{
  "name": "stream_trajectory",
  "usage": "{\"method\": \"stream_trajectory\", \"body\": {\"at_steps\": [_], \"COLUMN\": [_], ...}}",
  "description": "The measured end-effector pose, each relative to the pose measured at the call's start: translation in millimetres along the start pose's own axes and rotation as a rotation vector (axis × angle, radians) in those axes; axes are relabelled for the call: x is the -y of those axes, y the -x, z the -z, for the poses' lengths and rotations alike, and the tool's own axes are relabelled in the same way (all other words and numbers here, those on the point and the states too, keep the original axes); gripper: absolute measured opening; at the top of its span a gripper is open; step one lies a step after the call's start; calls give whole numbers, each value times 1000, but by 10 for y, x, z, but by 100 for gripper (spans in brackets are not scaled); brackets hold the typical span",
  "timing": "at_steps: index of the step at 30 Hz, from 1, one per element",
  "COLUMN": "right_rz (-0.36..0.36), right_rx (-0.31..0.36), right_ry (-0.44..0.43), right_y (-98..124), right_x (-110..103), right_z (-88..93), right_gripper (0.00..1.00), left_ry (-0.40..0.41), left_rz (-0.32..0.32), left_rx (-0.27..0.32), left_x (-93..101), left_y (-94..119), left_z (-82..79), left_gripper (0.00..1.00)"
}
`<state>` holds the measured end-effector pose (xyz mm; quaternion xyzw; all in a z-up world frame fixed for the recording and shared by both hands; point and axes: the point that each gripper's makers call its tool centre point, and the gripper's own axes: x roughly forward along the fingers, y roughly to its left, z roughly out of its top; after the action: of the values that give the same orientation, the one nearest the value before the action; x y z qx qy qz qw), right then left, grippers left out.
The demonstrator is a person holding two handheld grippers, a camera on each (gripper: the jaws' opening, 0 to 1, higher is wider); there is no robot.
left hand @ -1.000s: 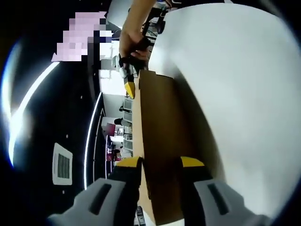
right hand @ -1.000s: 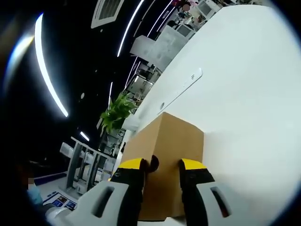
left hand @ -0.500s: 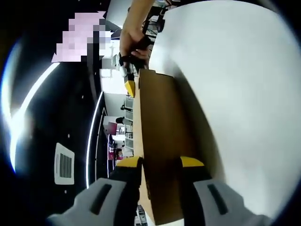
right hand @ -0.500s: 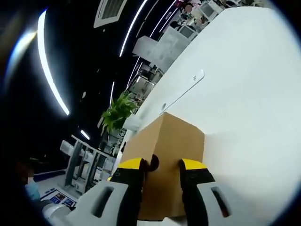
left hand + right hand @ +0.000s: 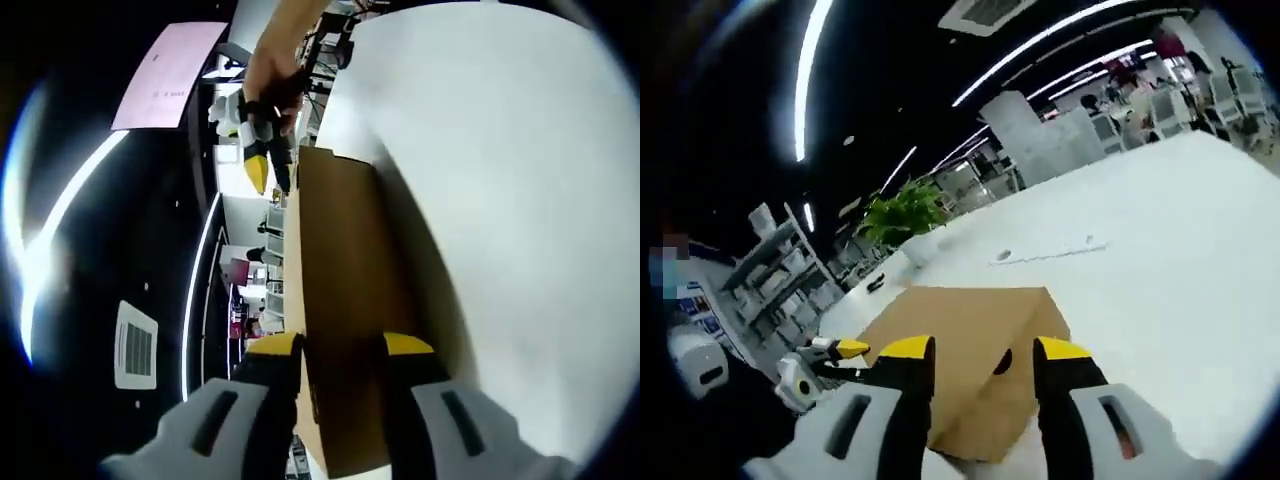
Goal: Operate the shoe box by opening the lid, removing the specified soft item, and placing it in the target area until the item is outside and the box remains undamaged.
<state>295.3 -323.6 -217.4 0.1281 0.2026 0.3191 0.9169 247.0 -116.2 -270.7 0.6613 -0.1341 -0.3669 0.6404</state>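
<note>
A brown cardboard shoe box (image 5: 340,280) lies closed on the white table (image 5: 500,200). My left gripper (image 5: 341,348) is shut on the box's near end, one yellow-tipped jaw on each side. At the box's far end my right gripper (image 5: 265,165), held by a hand (image 5: 270,75), hangs just off the cardboard. In the right gripper view the box (image 5: 960,330) sits ahead of and below my right gripper (image 5: 982,352), which is open and holds nothing. A round hole (image 5: 1002,362) shows in the box's near end wall. The left gripper (image 5: 835,352) shows at the box's far left end.
The white table (image 5: 1160,260) stretches wide beyond the box. A green plant (image 5: 902,215) stands past its far edge. Shelving (image 5: 770,290) and office desks lie further back. Long ceiling lights run overhead.
My right gripper has let go of the box's end, opened wider and pulled up and back. The left gripper keeps its hold and the box has not moved.
</note>
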Motion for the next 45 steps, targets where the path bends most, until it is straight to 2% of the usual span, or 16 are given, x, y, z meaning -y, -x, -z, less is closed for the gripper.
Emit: {"method": "stream_trajectory", "body": {"at_steps": [2, 3, 5, 6, 10, 12, 14, 17, 20, 22, 26, 32, 34, 39, 45], "right_rz": [19, 15, 41, 37, 85, 88, 86, 65, 56, 64, 66, 113, 150, 168, 267], "right_rx": [38, 60, 52, 54, 3, -13, -24, -52, -90, -132, -185, -235, -242, -232, -204], "right_ry": [226, 391, 433, 500, 658, 760, 899, 1005, 1091, 1186, 1265, 1346, 1377, 1426, 1495], "right_y": [59, 95, 127, 133, 126, 106, 82, 9, -61, -143, -226, -363, -398, -458, -490], "right_x": [-114, -221, -321, -415, -566, -696, -834, -1016, -1102, -1176, -1199, -1157, -1125, -1140, -1084], "right_z": [-119, -197, -224, -257, -224, -192, -160, -26, 95, 227, 391, 602, 607, 630, 585], "right_gripper": [41, 39, 40, 40, 43, 46, 47, 60, 62, 65, 69, 70, 72, 72, 72], "left_ry": [1, 0, 1, 4, 5, 9, 11, 14, 23, 25, 27, 37, 42, 50, 63], "left_rz": [0, 1, 1, 1, -2, -1, 2, 3, 3, 1, -1, -13, -12, -13, -7], "left_rx": [-1, 0, 2, 3, 1, 3, 5, 8, 10, 10, 13, 12, 12, 14, 21], "left_x": [-1, -2, -3, -4, -5, -6, -7, -8, -10, -9, -9, -10, -12, -15, -21], "left_y": [-1, -2, -3, -4, -5, -5, -4, -2, -2, 1, 3, 5, 6, 6, 5], "left_z": [-2, -3, -5, -5, -5, -6, -6, -7, -9, -10, -9, -10, -9, -10, -11], "left_gripper": [30, 30, 30, 30, 30, 30, 30, 30, 30, 30, 30, 30, 30, 30, 30]}}
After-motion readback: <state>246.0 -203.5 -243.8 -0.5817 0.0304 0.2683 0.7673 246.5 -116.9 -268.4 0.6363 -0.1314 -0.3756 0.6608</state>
